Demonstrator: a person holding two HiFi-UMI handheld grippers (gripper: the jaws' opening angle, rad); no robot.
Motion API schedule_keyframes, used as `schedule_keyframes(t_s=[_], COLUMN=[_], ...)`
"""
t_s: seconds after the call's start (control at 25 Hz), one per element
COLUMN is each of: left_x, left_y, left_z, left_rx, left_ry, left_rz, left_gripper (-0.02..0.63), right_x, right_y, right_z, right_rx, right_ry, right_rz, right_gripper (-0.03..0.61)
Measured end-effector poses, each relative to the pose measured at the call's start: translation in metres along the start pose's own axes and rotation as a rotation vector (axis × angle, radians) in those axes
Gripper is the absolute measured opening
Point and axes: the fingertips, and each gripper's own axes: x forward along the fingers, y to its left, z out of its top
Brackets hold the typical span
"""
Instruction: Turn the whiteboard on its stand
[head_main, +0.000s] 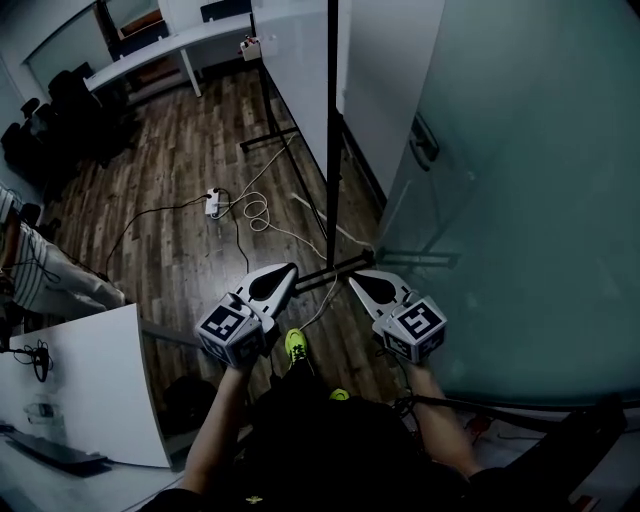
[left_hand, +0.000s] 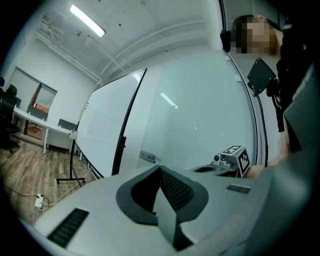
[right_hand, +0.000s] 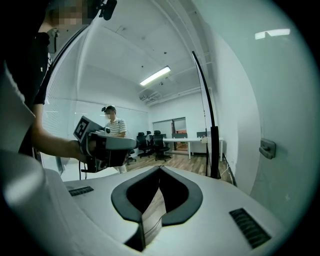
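Wood floor (head_main: 170, 180) spreads across the left of the head view, and a glass wall (head_main: 540, 200) fills the right. The whiteboard (head_main: 295, 70) stands at upper centre, nearly edge-on. Its black upright (head_main: 331, 150) runs down to a foot bar (head_main: 335, 272) just ahead of both tools. The left gripper (head_main: 292, 270) and right gripper (head_main: 353, 278) flank that bar, each with jaws closed on nothing. To turn it well, I judge the jaws must part, take the frame either side of the upright and swing slowly, clear of the glass and the floor cable (head_main: 255, 212). The board's top is cut off, and no pivot lock or castors can be made out.
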Motion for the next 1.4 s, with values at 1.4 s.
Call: schedule_keyframes(t_s=[1.4], left_x=[0.091], left_y=[0.175], left_z=[0.076], left_rx=[0.014], left_ry=[-0.027], left_rz=[-0.119], left_gripper=[0.012], right_x=[0.176], right_y=[-0.139], right_z=[0.108], right_rx=[-0.097], right_ry=[-0.055], right_rz=[-0.215], right_gripper=[0.071])
